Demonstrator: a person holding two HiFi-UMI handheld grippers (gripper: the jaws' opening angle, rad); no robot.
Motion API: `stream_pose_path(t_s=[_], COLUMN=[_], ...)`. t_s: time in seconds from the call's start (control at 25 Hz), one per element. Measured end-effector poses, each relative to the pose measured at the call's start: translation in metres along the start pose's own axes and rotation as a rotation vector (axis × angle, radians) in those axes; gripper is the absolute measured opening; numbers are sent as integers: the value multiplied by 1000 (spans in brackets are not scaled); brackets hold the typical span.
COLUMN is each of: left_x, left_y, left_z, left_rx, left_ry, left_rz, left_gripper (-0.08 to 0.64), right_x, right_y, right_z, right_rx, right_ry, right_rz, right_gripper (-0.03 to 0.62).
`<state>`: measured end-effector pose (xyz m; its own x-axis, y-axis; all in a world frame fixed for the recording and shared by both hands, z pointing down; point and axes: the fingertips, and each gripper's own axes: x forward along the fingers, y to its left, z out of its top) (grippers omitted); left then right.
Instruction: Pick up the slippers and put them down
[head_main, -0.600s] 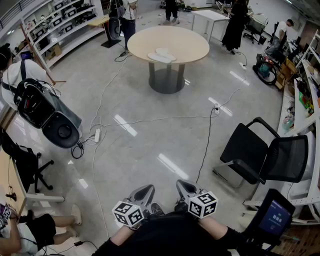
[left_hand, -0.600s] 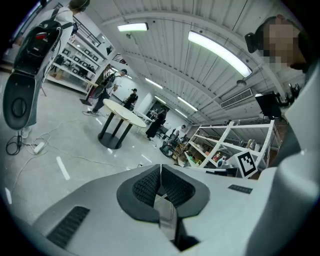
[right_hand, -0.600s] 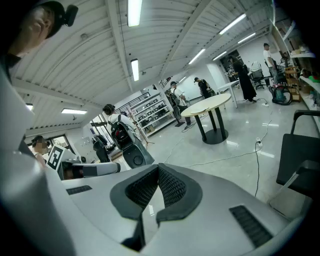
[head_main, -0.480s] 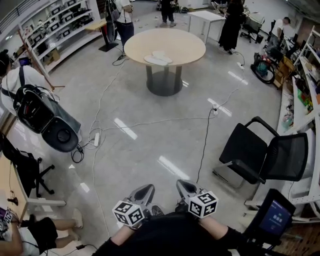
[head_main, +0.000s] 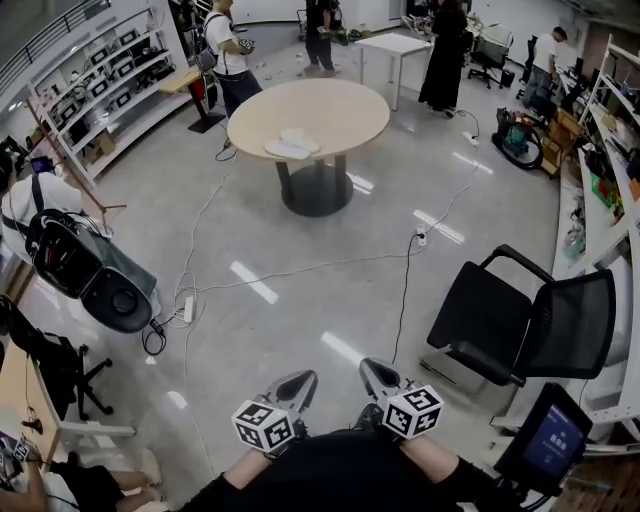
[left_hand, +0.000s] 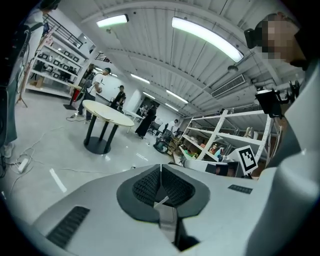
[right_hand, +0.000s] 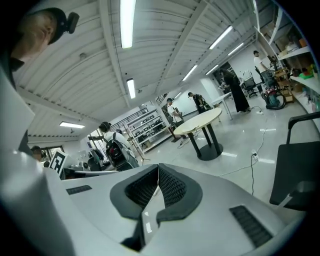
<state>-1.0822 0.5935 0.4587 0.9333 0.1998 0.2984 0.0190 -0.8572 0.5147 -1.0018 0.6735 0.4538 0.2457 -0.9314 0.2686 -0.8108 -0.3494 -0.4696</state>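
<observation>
"Slippers (head_main: 291, 146) first: where were they?"

"On the round table (head_main: 345, 118), a pale pair lying flat and side by side, on the half of the top nearer the person and a little to the left of its middle. Nothing else lay on that top."

"How would they have handled, by your reckoning?"

"They looked thin and flat, so I judged them light, soft and apt to flop if pinched at one end. Nothing about them seemed fragile, and a foam or cloth sole should not have been slippery. I would have taken each across the side edge of the sole near its middle, or by the upper band, though they were too small in view to make out the band."

"And the tools?"

"Both were well short of the table, with bare floor and a trailing cable (head_main: 405, 285) between. The left gripper (head_main: 299, 384) and the right gripper (head_main: 374, 375) were held close in front of the person's body, just beside each other, noses aimed toward the table and dipped slightly below level. Each had its ribbed pads pressed together with nothing between them. They would have had to spread before either could take a sole."
</observation>
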Motion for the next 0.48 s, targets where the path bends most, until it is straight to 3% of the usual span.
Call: stream_pose_path(t_s=[0.28, 0.48], left_x=[61, 99], left_y=[-19, -30], left_z=[3, 11], left_rx=[25, 36], left_ry=[41, 71], left_rz=[-11, 31], left_gripper=[25, 25], right_x=[-10, -13], right_y=[-51, -92], right_z=[24, 43], right_rx=[-22, 4], right_ry=[-38, -38], right_rz=[-1, 3], right_gripper=[15, 15])
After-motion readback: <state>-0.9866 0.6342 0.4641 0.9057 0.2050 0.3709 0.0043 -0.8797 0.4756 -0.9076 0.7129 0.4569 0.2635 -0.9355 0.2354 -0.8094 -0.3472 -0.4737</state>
